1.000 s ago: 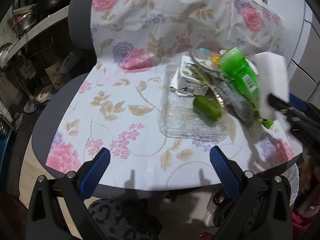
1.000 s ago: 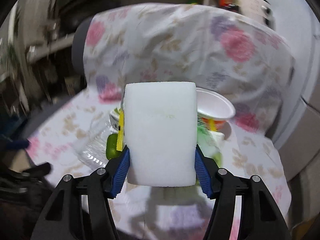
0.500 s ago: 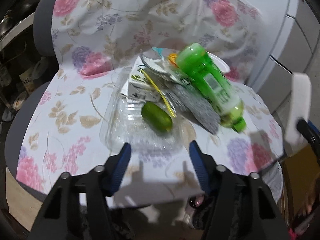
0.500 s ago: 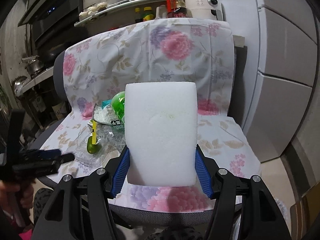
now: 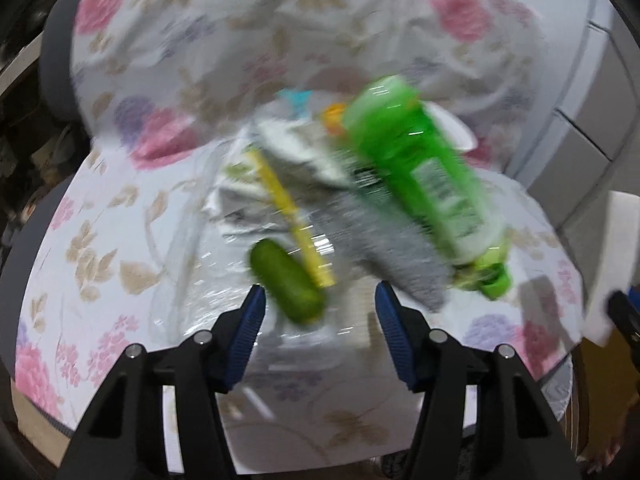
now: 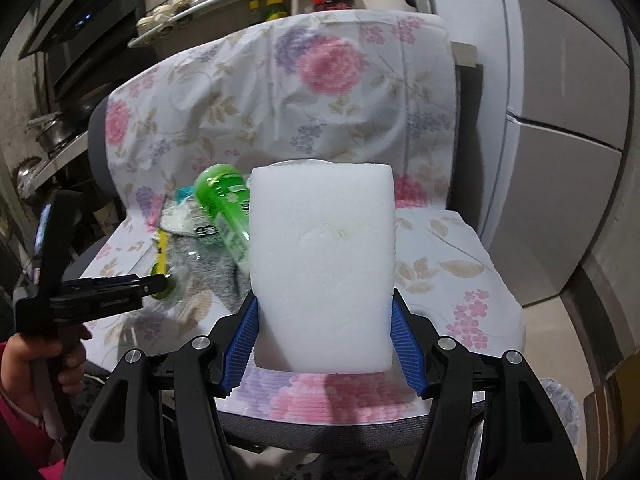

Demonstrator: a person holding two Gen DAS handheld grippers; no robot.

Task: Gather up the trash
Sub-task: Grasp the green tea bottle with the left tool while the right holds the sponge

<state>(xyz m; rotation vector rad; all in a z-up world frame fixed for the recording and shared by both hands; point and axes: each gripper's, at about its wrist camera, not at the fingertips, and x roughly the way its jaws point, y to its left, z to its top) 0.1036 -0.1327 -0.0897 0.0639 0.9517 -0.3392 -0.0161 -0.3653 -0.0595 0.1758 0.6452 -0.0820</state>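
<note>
A pile of trash lies on a chair seat covered with a floral cloth point(image 5: 100, 240): a clear plastic tray point(image 5: 192, 280), a small green fruit point(image 5: 286, 282), a yellow stick point(image 5: 290, 216), a grey wrapper point(image 5: 394, 256), a green bottle point(image 5: 420, 176) and crumpled paper. My left gripper point(image 5: 320, 320) is open, its fingertips either side of the green fruit, just short of it. My right gripper point(image 6: 322, 322) is shut on a white foam block point(image 6: 322, 264) and holds it above the seat's front right. The block also shows at the right edge of the left wrist view point(image 5: 616, 256).
The chair back point(image 6: 304, 88) rises behind the pile. A grey cabinet point(image 6: 560, 120) stands to the right. Shelves with jars and pots point(image 6: 240, 0) are behind. A bin with a plastic liner point(image 6: 560, 404) sits on the floor at lower right. The left gripper shows at left in the right wrist view point(image 6: 158, 282).
My left gripper has moved in toward the pile and narrowed around the green fruit. My right gripper has drawn back from the pile with the foam block, then steadied.
</note>
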